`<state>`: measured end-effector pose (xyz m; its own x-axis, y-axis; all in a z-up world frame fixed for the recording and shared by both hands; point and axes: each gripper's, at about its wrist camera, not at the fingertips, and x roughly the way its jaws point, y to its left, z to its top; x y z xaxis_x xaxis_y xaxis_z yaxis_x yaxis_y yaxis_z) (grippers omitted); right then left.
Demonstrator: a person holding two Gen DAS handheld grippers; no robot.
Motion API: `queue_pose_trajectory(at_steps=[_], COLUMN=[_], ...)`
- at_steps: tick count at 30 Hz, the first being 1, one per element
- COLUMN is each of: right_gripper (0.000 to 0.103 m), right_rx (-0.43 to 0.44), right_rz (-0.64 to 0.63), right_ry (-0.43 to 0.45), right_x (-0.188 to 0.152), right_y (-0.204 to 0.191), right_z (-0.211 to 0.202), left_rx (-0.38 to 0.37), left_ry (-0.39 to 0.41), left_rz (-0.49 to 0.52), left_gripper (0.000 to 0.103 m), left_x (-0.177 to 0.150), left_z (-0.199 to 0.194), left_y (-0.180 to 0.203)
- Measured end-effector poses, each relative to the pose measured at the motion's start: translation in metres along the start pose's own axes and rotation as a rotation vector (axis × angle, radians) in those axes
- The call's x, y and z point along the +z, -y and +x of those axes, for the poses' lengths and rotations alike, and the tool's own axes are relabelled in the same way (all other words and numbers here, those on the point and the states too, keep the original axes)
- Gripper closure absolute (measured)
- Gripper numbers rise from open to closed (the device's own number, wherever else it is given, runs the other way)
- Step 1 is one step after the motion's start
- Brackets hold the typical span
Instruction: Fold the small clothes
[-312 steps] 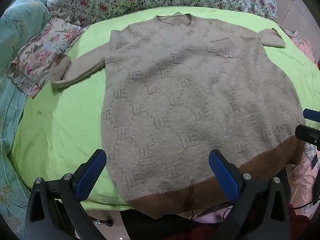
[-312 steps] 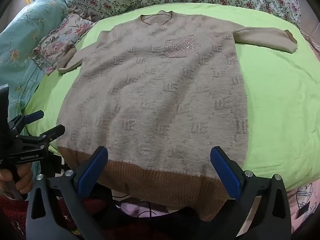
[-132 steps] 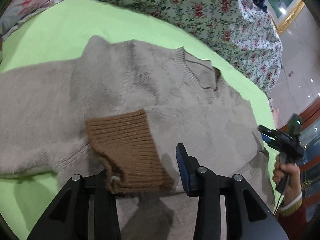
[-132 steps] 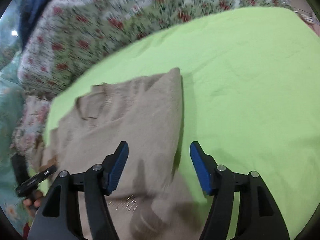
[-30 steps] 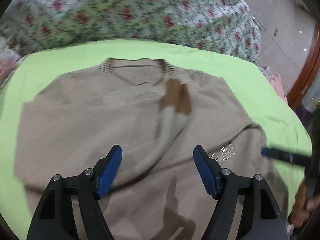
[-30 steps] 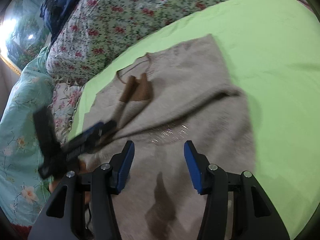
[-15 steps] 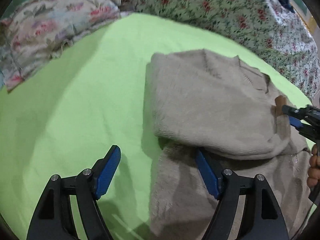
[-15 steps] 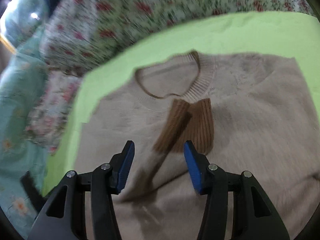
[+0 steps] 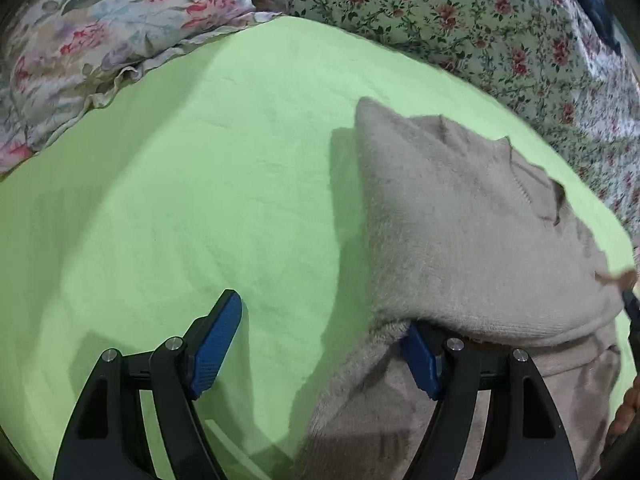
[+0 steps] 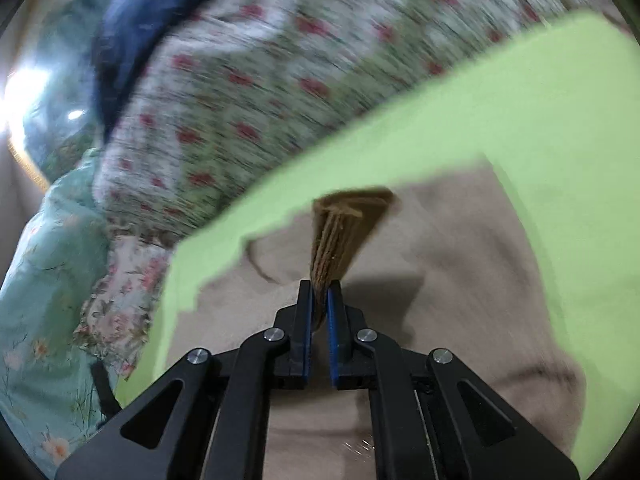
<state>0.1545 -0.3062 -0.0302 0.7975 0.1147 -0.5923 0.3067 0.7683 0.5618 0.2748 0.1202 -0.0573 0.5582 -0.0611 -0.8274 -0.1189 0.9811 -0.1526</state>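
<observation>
A beige knit sweater (image 9: 460,224) lies partly folded on the green sheet (image 9: 180,200). It also shows in the right wrist view (image 10: 460,272). My left gripper (image 9: 320,340) is open at the sweater's left edge. Its right finger (image 9: 420,356) is tucked under the folded-over layer; its left finger (image 9: 216,336) rests over bare sheet. My right gripper (image 10: 319,296) is shut on the brown ribbed cuffs (image 10: 344,232) and holds them up above the sweater, near the neckline. The right wrist view is blurred by motion.
A floral quilt (image 9: 480,20) runs along the far side of the bed. A floral pillow (image 9: 80,40) lies at the far left. A blue cloth (image 10: 152,20) sits on the quilt. Teal bedding (image 10: 48,260) lies to the left.
My right gripper has shut on the brown cuffs and lifted them. My left gripper has moved in so that its right finger sits under the sweater's folded layer.
</observation>
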Motion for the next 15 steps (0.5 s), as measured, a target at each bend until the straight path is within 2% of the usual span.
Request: queue_pose_trajectory(at_steps=[6,10,12,15], right_gripper=[0.095,0.095,0.095,0.095], right_rx=[-0.041,-0.004,0.043,0.024], right_rz=[0.018,-0.009,-0.019,0.001], right_ry=[-0.041,0.004,0.042,0.016], right_x=[-0.021,-0.017,-0.015,-0.022], right_y=[0.016,0.007,0.001,0.009], right_z=[0.008,-0.008,-0.019,-0.019], left_rx=[0.015,0.013,0.005,0.006], left_ry=[0.022,0.039,0.052,0.061], left_rz=[-0.050,-0.101,-0.134,-0.142], left_gripper=[0.027,0.027,0.027,0.027], left_x=[-0.007,-0.009,-0.012,-0.014], left_z=[-0.003,-0.008,-0.008,-0.009], left_y=[-0.010,-0.017,-0.021,-0.021])
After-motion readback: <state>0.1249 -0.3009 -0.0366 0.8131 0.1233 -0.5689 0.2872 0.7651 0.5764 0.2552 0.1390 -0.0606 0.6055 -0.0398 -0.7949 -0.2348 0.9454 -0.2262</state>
